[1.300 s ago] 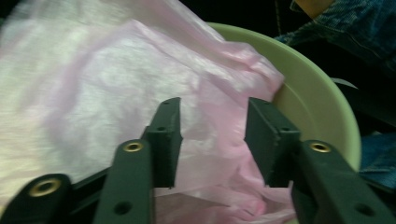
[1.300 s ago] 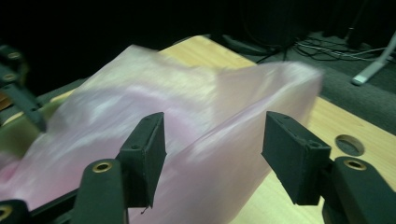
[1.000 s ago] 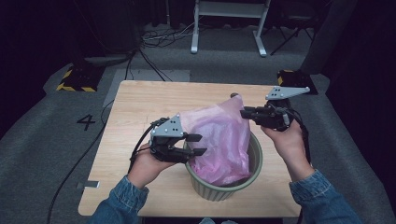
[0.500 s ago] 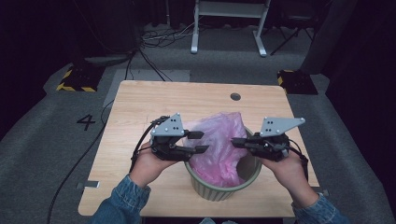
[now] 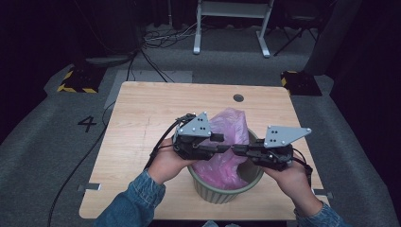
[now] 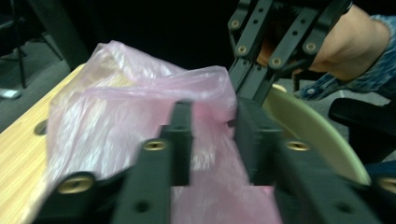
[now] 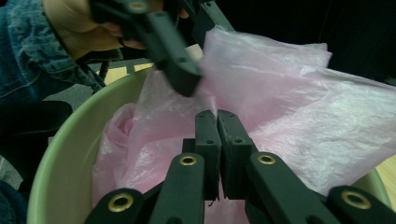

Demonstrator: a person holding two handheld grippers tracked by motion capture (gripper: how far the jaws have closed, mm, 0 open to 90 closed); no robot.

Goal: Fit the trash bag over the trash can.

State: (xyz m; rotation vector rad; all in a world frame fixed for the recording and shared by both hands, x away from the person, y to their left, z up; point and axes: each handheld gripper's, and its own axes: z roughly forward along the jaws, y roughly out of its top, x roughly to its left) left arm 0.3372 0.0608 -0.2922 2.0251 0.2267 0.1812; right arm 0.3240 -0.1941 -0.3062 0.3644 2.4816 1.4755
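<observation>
Sleeves [image 5: 135, 201]: blue denim, entering at the near edge of the bench [image 5: 142, 123].

Bin [image 5: 222, 191]: pale green, round, standing on the bench near its front edge, between the two hands.

Bag [image 5: 229, 142]: thin pink plastic, sitting partly inside the bin, its upper part bunched and rising above the rim toward the far side.

Left claw [image 5: 227, 148]: held level over the bin, jaws apart with a fold of the bag between them; they have just been closing, pads not seen pressing on the plastic.

Right claw [image 5: 238, 150]: level, tip to tip with the left one, jaws together on a pinch of bag film.

Beyond the bench: grey floor, a number 4 marking [image 5: 87, 124], a white stand [image 5: 231, 23].
</observation>
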